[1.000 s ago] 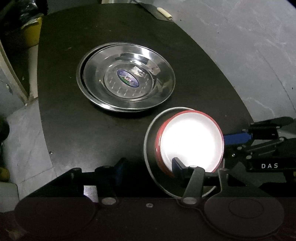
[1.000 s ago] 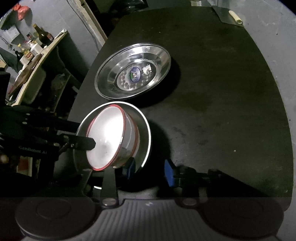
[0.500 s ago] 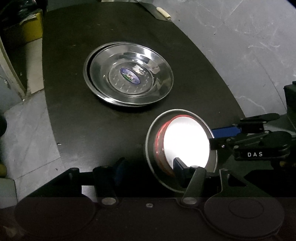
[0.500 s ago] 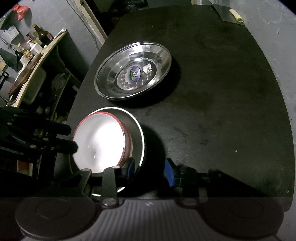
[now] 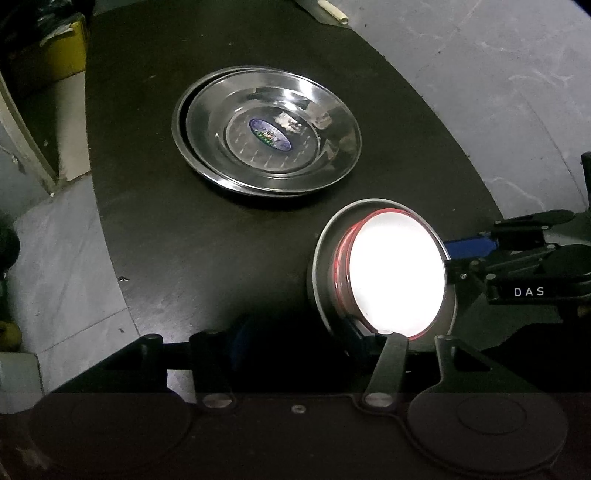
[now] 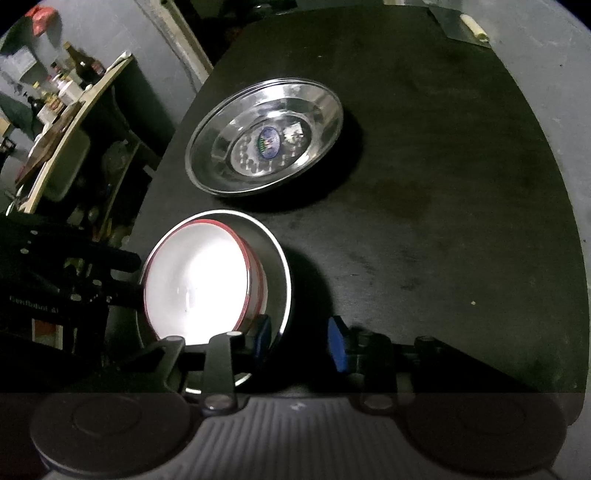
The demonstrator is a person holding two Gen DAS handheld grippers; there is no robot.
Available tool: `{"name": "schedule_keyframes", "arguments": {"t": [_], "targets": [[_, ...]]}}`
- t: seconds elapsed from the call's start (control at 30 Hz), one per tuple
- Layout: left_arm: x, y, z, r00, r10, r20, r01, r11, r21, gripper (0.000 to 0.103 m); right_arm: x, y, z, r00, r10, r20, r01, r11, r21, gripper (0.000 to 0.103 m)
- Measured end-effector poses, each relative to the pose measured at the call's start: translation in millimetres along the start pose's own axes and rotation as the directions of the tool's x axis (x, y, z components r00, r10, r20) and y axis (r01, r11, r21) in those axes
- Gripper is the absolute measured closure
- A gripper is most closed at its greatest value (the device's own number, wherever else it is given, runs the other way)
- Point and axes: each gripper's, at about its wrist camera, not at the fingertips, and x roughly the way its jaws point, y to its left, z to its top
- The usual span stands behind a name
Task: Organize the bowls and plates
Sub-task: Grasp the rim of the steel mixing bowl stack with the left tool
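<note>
A white bowl with a red rim (image 5: 397, 271) sits inside a steel bowl (image 5: 322, 266) near the front edge of the black table (image 5: 207, 236). The same pair shows in the right wrist view, white bowl (image 6: 195, 284) in steel bowl (image 6: 277, 266). My left gripper (image 5: 299, 332) is open, its right finger at the bowls' near rim. My right gripper (image 6: 301, 338) is open, its left blue pad inside the steel bowl's rim. Stacked steel plates (image 5: 269, 133) lie further back, also seen in the right wrist view (image 6: 264, 142).
The table edge curves off to grey floor on the right (image 5: 517, 74). A pale stick-like item (image 5: 332, 11) lies at the far edge. A cluttered shelf with bottles (image 6: 62, 92) stands left of the table.
The nested bowls tilted back toward level and sit nearer the table edge. The left gripper drew back and up. The right gripper's left finger now reaches over the steel bowl's rim.
</note>
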Motion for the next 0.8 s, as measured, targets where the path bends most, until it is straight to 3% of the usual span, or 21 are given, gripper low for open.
{"name": "schedule_keyframes", "arguments": {"t": [0.6,0.73,0.8], "targets": [[14.7,-8.6,1.9,1.0,0.006,-0.015,-0.006,1.0,0.022,0.051,0.4,4.2,-1.1,1.0,0.008,-0.006,-0.008,1.0,-0.013,0.077],[15.7,-7.7,0.8,0.999,-0.031,-0.016,0.031,0.999,0.017,0.063,0.4,3.4,-1.9,0.999,0.042,-0.003,-0.042,0.999,-0.008,0.087],[16.1,-8.9,0.6,0.999,-0.046,-0.016,0.047,0.999,0.023,0.069,0.3,3.1,-2.3,0.999,0.047,-0.002,-0.047,0.999,-0.005,0.087]]}}
